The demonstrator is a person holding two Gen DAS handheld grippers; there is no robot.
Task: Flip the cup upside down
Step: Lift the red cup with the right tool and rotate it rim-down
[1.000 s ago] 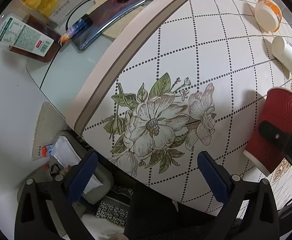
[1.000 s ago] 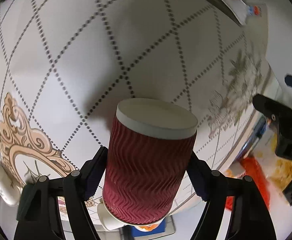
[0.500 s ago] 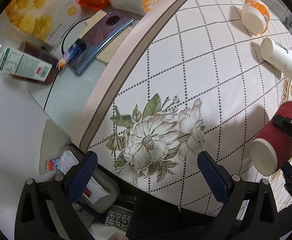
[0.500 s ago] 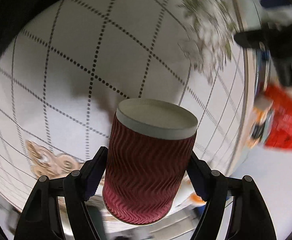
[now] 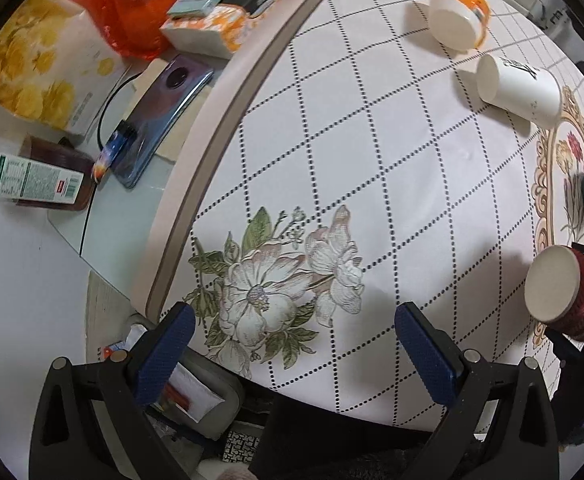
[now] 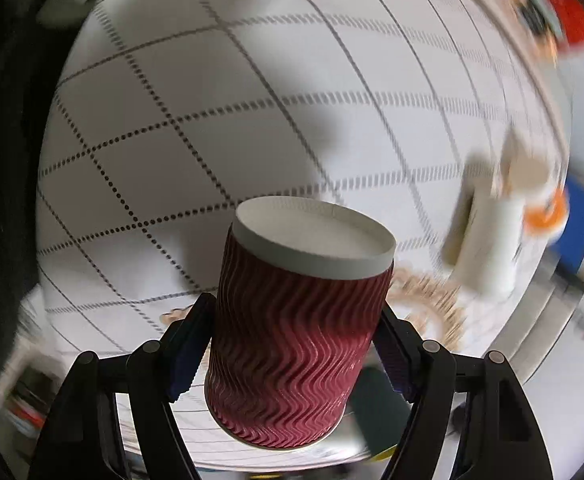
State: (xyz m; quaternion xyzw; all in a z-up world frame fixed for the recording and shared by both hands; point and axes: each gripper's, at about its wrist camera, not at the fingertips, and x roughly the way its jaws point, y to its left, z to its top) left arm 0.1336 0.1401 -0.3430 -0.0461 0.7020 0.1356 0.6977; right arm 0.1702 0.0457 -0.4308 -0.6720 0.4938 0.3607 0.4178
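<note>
My right gripper (image 6: 293,346) is shut on a red ripple-wall paper cup (image 6: 292,344), held above the round table with its white base pointing away from the camera. In the left wrist view the same cup (image 5: 559,292) shows at the right edge, base toward the camera, held in the air over the tablecloth. My left gripper (image 5: 292,344) is open and empty above the flower print near the table's front edge.
A white paper cup (image 5: 519,84) and an orange-and-white cup (image 5: 457,20) lie on their sides on the checked tablecloth (image 5: 371,140). Beyond the table's left rim are a phone (image 5: 160,116), boxes, a red bag and a bottle (image 5: 32,176). The right wrist view is motion-blurred.
My right gripper has turned with the red cup, swinging its base round toward the left camera. The left gripper has drifted slightly; its jaws stay open.
</note>
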